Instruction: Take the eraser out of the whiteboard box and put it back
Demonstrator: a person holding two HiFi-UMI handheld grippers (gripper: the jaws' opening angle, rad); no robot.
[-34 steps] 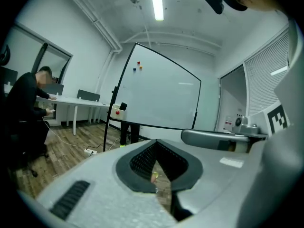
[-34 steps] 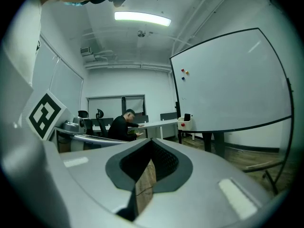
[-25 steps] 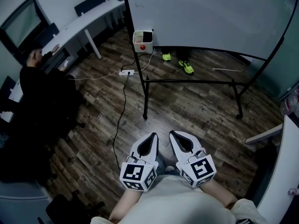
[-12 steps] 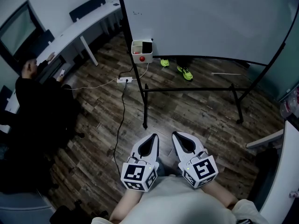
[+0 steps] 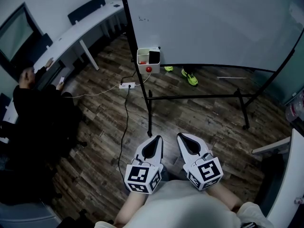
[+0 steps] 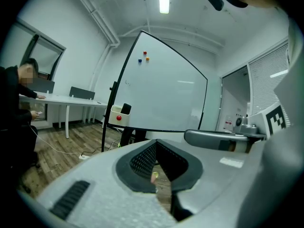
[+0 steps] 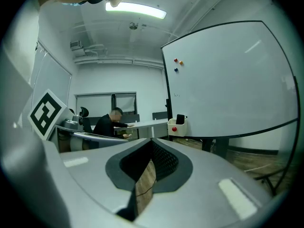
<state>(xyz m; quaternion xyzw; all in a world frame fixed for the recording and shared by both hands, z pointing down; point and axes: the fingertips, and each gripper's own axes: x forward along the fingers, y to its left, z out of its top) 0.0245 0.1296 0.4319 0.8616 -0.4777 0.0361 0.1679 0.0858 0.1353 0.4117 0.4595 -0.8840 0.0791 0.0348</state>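
Observation:
The whiteboard (image 5: 209, 18) stands ahead on a black frame. A white box (image 5: 144, 57) hangs on its left post, with the black eraser (image 5: 154, 56) upright inside it and a red magnet (image 5: 148, 69) on its front. Both grippers are held low, close to the person's body and far short of the box. My left gripper (image 5: 158, 138) and right gripper (image 5: 180, 136) sit side by side, both shut and holding nothing. The left gripper view has the box (image 6: 118, 115) and eraser (image 6: 125, 109) far ahead at left. In the right gripper view the box (image 7: 177, 128) and eraser (image 7: 180, 119) lie beyond the jaws.
A person in black (image 5: 33, 108) sits at a long white desk (image 5: 80, 30) on the left. A power strip (image 5: 127, 85) and its cable (image 5: 124, 122) lie on the wood floor. The board's stand legs (image 5: 194, 97) cross the floor ahead. A white table edge (image 5: 290, 175) is at right.
The whiteboard, box and floor have slid down and nearer in the head view as the person walks toward them. Both grippers stay shut and side by side.

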